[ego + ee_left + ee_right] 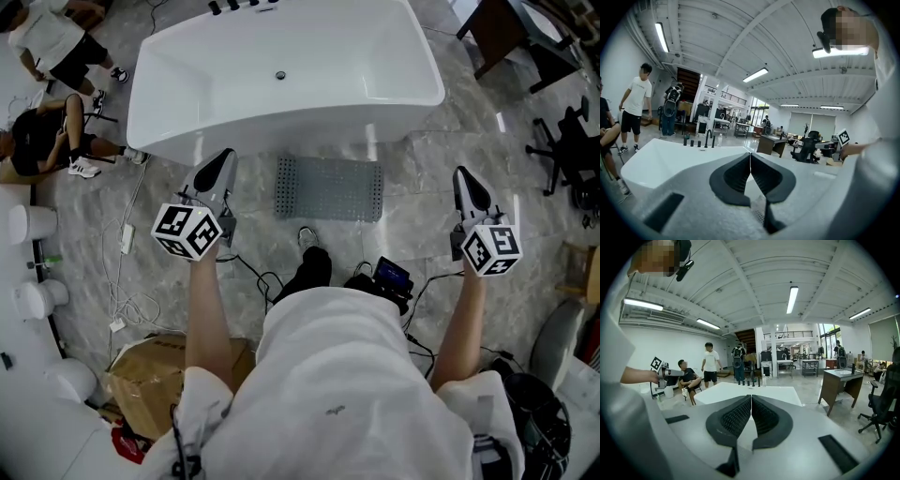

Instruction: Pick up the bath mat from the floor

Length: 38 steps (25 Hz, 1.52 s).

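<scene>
Left hand-held gripper [226, 156] hangs out to the left of the mat [328, 187], its jaws pressed together with nothing between them. The right hand-held gripper [460, 174] is the same, closed and empty, out to the right of the mat. Both are held up at arm's length. Each one's own view looks almost level across the room, not down, so I judge them well above the mat and apart from it.

The mat (grey, dotted all over with small holes) lies flat and unfolded on the floor [422, 220]. The white tub [281, 127] is just beyond the mat's far edge, and the person's shoe [307, 236] is just off its near edge. No corner is raised and nothing touches it.

As far as this shows, no part of the pickup is done; at most the person stands facing the mat with a gripper on either side. All the real work is left: bring the grippers down to the mat, part the jaws, pinch an edge or corner, and lift it clear. A thin mat lying flat will probably need a jaw worked under its rim first
</scene>
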Tool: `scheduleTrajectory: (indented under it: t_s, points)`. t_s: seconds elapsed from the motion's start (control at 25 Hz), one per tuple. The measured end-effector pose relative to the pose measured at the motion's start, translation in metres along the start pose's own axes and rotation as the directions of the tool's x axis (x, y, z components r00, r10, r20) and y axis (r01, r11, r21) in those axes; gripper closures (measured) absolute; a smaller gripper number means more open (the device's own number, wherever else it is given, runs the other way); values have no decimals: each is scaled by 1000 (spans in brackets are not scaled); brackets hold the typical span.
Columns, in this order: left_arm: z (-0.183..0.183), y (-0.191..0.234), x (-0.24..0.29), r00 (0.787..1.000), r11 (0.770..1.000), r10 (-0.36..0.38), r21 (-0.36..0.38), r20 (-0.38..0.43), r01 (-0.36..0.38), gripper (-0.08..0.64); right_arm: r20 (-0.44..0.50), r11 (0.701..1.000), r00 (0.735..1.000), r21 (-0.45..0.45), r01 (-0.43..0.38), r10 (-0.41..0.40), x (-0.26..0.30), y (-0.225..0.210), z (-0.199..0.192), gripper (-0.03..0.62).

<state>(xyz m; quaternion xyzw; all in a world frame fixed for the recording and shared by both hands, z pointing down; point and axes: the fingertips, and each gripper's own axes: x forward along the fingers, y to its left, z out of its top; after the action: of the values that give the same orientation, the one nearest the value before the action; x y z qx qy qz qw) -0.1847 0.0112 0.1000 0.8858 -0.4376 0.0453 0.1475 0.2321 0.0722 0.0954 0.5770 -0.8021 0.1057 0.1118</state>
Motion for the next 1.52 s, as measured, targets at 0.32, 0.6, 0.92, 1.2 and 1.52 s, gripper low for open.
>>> scheduleTrajectory:
  t_s: [0.32,0.6,0.92,1.2,1.52]
  points:
    - [-13,43,34,999,998,-52,-37,-17,51,546,-92,999,995,-13,44,-45,36,4,-17,584]
    - [-44,55,50,995,995,-46,-88,-91,38,546,-199,1000,980,7,9,-7,61,6,-49,584]
    - [-111,65,65,980,988,8,-149,-198,-38,546,-298,996,952,71,-52,71,100,-7,-111,583]
    - [-192,73,80,948,978,9,-194,-320,-75,546,-427,993,898,101,-65,102,120,-20,-202,583]
    - [-288,85,112,927,956,14,-267,-375,-122,545,-565,991,818,127,-39,105,139,-37,-323,583]
